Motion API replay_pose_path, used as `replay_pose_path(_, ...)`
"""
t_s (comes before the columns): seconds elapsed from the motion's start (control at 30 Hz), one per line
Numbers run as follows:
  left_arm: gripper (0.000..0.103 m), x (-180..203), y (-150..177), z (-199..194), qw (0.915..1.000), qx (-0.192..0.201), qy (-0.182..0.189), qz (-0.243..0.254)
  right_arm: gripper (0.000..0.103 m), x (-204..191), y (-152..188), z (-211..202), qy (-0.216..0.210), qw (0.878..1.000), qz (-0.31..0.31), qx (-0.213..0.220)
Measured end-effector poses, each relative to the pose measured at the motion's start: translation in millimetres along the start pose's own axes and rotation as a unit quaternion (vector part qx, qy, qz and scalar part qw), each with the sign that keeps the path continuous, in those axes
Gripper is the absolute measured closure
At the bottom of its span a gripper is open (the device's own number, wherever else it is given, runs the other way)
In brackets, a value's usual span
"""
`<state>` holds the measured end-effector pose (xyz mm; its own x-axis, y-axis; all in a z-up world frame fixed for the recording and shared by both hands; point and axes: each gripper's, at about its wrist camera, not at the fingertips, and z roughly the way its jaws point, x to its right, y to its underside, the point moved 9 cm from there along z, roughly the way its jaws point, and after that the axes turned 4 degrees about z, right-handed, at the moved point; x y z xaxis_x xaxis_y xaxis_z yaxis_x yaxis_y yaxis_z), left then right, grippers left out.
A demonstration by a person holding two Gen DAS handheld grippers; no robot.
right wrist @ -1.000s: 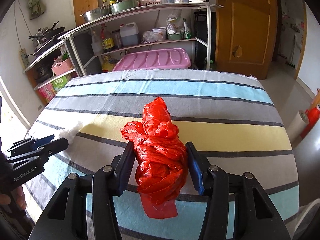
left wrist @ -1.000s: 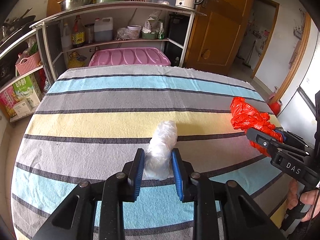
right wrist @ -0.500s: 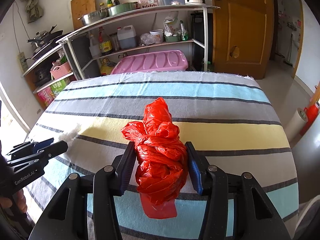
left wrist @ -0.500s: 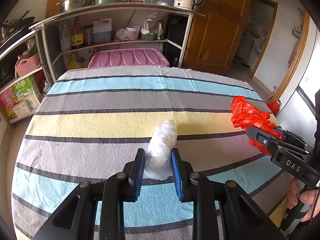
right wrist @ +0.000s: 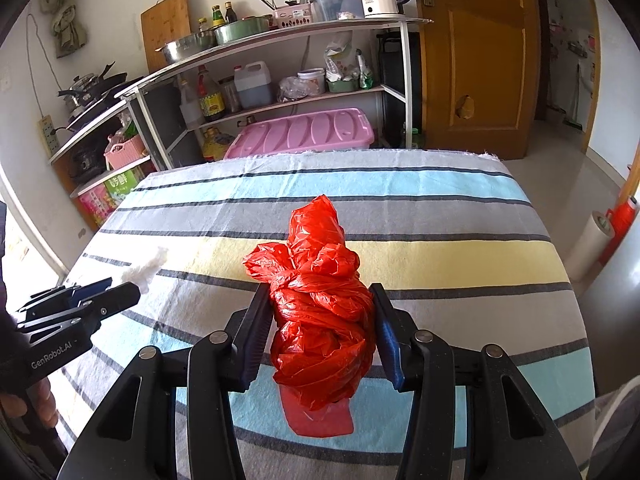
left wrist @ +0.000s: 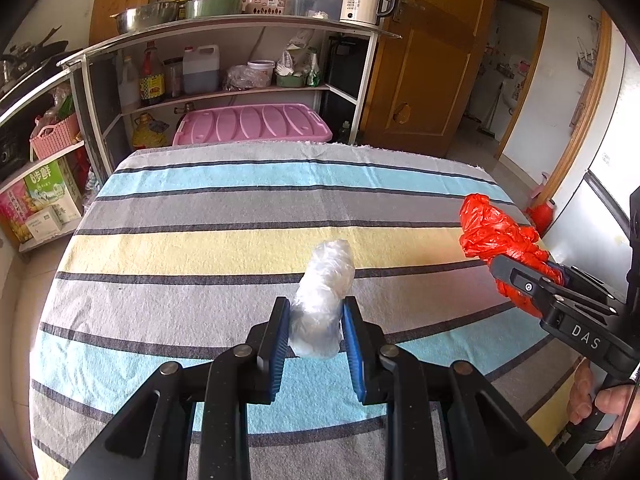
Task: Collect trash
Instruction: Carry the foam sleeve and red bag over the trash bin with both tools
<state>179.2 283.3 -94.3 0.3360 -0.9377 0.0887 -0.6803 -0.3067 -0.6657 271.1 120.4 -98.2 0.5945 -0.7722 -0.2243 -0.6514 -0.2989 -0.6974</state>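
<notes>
A crumpled clear plastic wrap (left wrist: pixel 322 300) sticks up between the blue pads of my left gripper (left wrist: pixel 315 320), which is shut on it just above the striped cloth. A twisted red plastic bag (right wrist: pixel 320 304) is pinched between the pads of my right gripper (right wrist: pixel 320 312), its tail hanging below the fingers. In the left wrist view the red bag (left wrist: pixel 496 236) and the right gripper (left wrist: pixel 532 280) appear at the right edge. From the right wrist view the left gripper (right wrist: pixel 108 292) shows at the left with the clear wrap (right wrist: pixel 146 270) poking out past its tips.
A striped cloth in grey, blue and yellow covers the table (left wrist: pixel 240 208). Beyond its far edge stand a pink plastic bin (left wrist: pixel 252 126) and a metal shelf rack (left wrist: pixel 224 60) with bottles and pots. A wooden door (left wrist: pixel 432 60) is at the back right.
Both grippers hold their loads almost still; the view has only shifted slightly. The right gripper's pads have closed a little tighter on the red bag.
</notes>
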Motion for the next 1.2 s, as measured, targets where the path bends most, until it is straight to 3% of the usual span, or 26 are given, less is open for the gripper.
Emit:
replay_pose_path(0.6, 0.076, 63, -2, -40, 0.9982, 0.026, 0.025, 0.047, 0.054, 15, 9, -64, 0.0, 0.999, 0.03, 0.041)
replay_pose_path(1.2, 0.076, 169, 6, -60, 0.989, 0.038, 0.086, 0.114, 0.054, 87, 29, -135, 0.051, 0.992, 0.079, 0.078)
